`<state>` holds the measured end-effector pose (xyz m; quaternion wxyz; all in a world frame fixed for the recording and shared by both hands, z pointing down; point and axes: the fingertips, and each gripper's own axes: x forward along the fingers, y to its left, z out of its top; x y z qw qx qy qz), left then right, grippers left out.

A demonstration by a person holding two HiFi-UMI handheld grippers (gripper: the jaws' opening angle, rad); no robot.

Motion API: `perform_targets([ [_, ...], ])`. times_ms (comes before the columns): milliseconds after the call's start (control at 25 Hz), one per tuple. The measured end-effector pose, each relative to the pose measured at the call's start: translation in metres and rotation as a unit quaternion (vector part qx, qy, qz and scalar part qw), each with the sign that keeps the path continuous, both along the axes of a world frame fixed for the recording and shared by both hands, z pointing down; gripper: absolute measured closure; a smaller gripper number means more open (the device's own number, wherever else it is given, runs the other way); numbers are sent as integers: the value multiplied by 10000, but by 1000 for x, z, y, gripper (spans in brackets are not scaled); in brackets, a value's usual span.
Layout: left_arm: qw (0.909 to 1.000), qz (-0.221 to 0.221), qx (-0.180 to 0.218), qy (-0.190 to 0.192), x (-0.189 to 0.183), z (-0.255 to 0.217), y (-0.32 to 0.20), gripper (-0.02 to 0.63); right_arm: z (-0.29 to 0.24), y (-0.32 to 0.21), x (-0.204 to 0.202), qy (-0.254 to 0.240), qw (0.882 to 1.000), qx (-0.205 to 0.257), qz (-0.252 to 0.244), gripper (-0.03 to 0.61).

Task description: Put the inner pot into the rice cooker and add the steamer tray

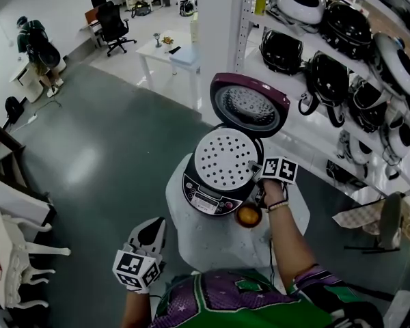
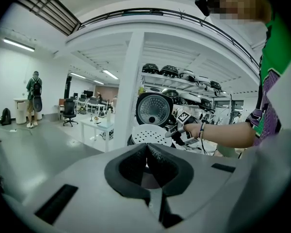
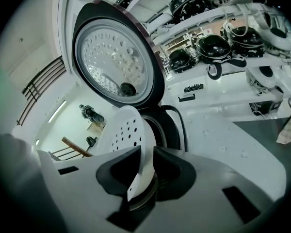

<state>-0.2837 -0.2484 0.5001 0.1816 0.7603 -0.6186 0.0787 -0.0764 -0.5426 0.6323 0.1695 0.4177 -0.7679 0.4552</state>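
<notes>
The rice cooker [image 1: 206, 198] stands on a round white table [image 1: 212, 246] with its maroon lid [image 1: 249, 104] raised. The white perforated steamer tray [image 1: 225, 159] lies flat across the cooker's mouth. A metal pot rim [image 3: 155, 130] shows just under the tray [image 3: 123, 130] in the right gripper view. My right gripper [image 3: 146, 164] is at the tray's right edge [image 1: 255, 169]. The tray's rim sits between its jaws, which stand slightly apart and do not press it. My left gripper [image 1: 150, 227] hangs low at the table's near left, shut and empty [image 2: 146, 154].
An orange round object [image 1: 249, 215] lies on the table beside the cooker. Shelves of other rice cookers [image 1: 328, 74] run along the right. A white chair [image 1: 14, 265] stands at the left. A person [image 1: 34, 46] is far back on the grey floor.
</notes>
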Motion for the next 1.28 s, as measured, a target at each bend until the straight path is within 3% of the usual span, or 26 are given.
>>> perform_targets([
  [160,10000,73,44,14,-4,0,7,591,-3,8,1,272,9994,189,-51,476],
  [560,9995,279,167,2,3,-11,18,591,-16,40,36,94,9990,335,264,472],
  [840,9973,659,319,-11,15,-22,33,591,-64,95,65,-400,9916,1156,419,480],
  [1280,9865,1546,528,104,43,-32,66,591,-124,228,130,609,9663,2425,607,482],
])
